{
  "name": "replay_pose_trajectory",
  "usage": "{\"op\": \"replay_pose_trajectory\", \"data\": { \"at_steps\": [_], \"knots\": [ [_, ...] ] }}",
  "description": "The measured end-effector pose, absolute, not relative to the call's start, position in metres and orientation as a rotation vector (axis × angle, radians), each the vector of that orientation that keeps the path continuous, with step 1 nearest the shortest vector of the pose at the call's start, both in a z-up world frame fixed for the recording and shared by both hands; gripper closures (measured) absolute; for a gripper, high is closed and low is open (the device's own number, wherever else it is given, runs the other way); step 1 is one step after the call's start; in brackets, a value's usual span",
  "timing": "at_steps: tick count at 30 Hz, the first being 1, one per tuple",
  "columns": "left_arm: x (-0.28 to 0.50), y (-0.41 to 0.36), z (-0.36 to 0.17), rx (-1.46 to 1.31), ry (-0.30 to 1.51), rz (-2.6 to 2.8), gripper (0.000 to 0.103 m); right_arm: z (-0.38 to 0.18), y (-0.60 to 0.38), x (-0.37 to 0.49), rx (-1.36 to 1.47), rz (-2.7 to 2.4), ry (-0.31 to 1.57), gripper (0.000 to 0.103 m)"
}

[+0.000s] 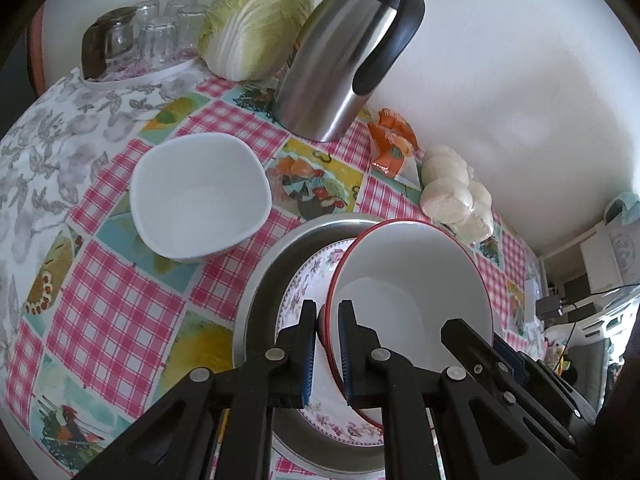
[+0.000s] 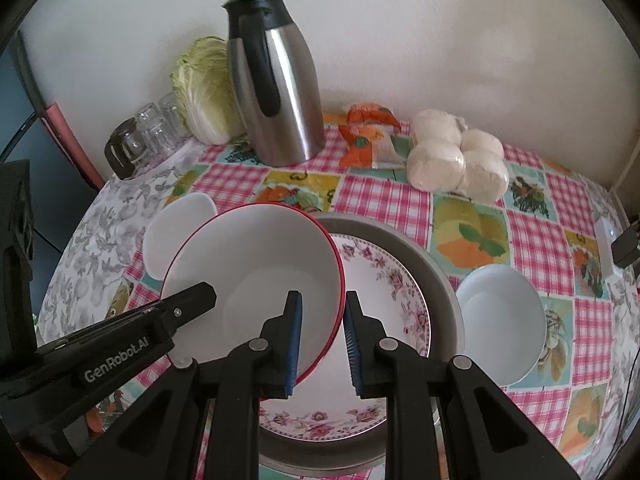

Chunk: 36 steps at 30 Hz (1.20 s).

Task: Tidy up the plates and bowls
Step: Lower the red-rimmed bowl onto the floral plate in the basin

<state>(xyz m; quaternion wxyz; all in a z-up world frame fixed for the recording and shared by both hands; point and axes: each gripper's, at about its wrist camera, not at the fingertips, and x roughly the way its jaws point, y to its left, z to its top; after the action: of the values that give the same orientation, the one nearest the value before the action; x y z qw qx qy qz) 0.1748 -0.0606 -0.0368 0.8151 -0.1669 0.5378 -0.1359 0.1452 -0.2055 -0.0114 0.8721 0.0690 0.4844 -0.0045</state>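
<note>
A white bowl with a red rim (image 1: 416, 264) hangs tilted over a floral plate (image 1: 304, 296) that lies in a round metal pan (image 1: 256, 304). My left gripper (image 1: 327, 312) is shut on the bowl's near rim. My right gripper (image 2: 322, 300) is shut on the opposite side of the same red-rimmed bowl (image 2: 256, 256), with the rim between its blue pads. The floral plate (image 2: 384, 280) and metal pan (image 2: 440, 276) lie just beneath. A squarish white bowl (image 1: 200, 200) stands left of the pan. A small white bowl (image 2: 500, 320) stands to its right.
On the checked tablecloth, a steel jug (image 1: 344, 60) stands at the back by the wall. A cabbage (image 1: 256, 20) and upturned glasses (image 1: 156, 36) are to its left. An orange packet (image 2: 364, 136) and wrapped buns (image 2: 456, 160) lie to its right.
</note>
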Motion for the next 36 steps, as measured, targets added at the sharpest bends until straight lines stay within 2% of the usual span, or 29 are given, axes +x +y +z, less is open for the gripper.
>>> {"op": "replay_pose_trajectory", "data": {
  "at_steps": [36],
  "knots": [
    [0.176,-0.088,-0.063,-0.264,1.218,-0.31,0.091,-0.039,-0.231,0.151,0.206,-0.041,1.099,0.08]
  ]
}}
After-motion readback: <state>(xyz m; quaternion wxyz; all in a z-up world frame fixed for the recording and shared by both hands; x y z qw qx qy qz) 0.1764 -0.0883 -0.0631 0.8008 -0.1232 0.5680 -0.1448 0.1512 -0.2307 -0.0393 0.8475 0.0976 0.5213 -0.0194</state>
